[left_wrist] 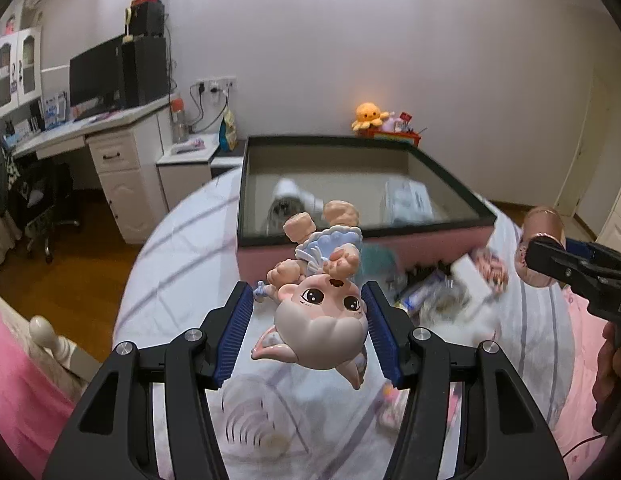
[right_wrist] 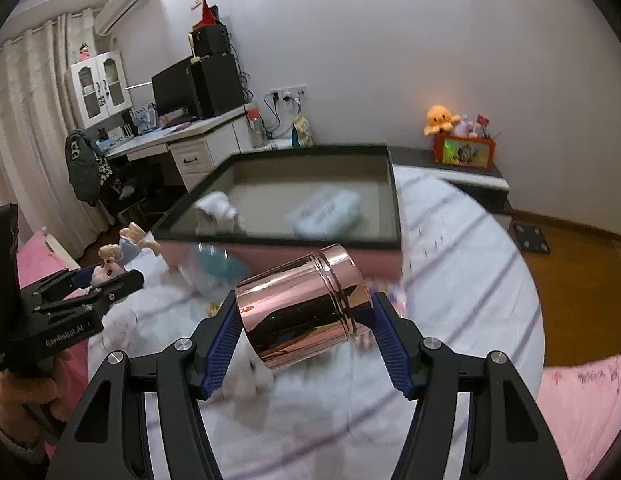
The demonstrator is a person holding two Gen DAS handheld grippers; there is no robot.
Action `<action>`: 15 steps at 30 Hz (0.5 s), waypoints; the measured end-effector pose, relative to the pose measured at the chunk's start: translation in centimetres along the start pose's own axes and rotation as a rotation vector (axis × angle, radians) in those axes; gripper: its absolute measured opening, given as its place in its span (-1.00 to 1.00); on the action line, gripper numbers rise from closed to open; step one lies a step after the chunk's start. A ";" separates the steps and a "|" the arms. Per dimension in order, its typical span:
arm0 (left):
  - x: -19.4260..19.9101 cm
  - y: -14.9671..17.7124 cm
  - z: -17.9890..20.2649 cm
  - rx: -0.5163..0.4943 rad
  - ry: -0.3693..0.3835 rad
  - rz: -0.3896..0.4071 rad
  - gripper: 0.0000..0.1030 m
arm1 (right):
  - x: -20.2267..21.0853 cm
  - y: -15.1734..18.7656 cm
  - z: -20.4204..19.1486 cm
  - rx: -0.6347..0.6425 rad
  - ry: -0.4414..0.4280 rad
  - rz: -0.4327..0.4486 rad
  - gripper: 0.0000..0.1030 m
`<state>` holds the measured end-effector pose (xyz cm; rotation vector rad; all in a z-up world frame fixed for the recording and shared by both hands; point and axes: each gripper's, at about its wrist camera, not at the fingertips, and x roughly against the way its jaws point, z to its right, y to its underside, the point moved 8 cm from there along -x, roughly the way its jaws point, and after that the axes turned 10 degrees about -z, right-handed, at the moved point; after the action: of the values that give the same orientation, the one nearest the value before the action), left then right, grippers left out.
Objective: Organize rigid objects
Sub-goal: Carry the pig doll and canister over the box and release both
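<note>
My left gripper [left_wrist: 306, 308] is shut on a pink doll figure [left_wrist: 322, 320] with a blue dress, held upside down above the bed; it also shows in the right wrist view [right_wrist: 110, 264]. My right gripper [right_wrist: 304, 316] is shut on a shiny rose-gold metal can [right_wrist: 304, 312], held on its side above the bed; the can shows at the right of the left wrist view [left_wrist: 540, 236]. Ahead of both stands a pink storage box [left_wrist: 350, 248] with a dark rim [right_wrist: 278, 236]; a white item [right_wrist: 216, 204] and a pale blue case [right_wrist: 326, 210] lie inside.
Loose small items [left_wrist: 442, 292] lie blurred on the striped bedsheet [right_wrist: 462, 280] in front of the box. A desk with a monitor [left_wrist: 98, 76] stands to the left. An orange plush octopus [right_wrist: 440, 118] and a red box [right_wrist: 464, 152] sit on a cabinet behind.
</note>
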<state>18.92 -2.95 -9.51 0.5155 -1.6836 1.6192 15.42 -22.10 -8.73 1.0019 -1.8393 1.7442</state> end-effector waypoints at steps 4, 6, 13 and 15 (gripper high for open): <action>-0.7 -3.2 0.0 -0.006 -0.007 0.023 0.11 | -1.0 -3.9 0.2 0.012 0.011 0.020 0.26; -1.3 -5.0 0.0 -0.012 -0.018 0.034 0.11 | -2.2 -5.8 0.5 0.006 0.022 0.017 0.26; -5.3 -9.3 0.4 -0.014 -0.032 0.009 0.11 | -8.0 -9.9 1.5 -0.023 0.048 -0.047 0.26; -6.5 -10.0 0.5 -0.007 -0.027 -0.003 0.11 | -9.2 -10.1 1.5 -0.030 0.048 -0.067 0.26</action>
<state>30.26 -5.97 -7.44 0.5380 -1.7067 1.6097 29.13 -21.11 -8.75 0.9901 -1.7764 1.6817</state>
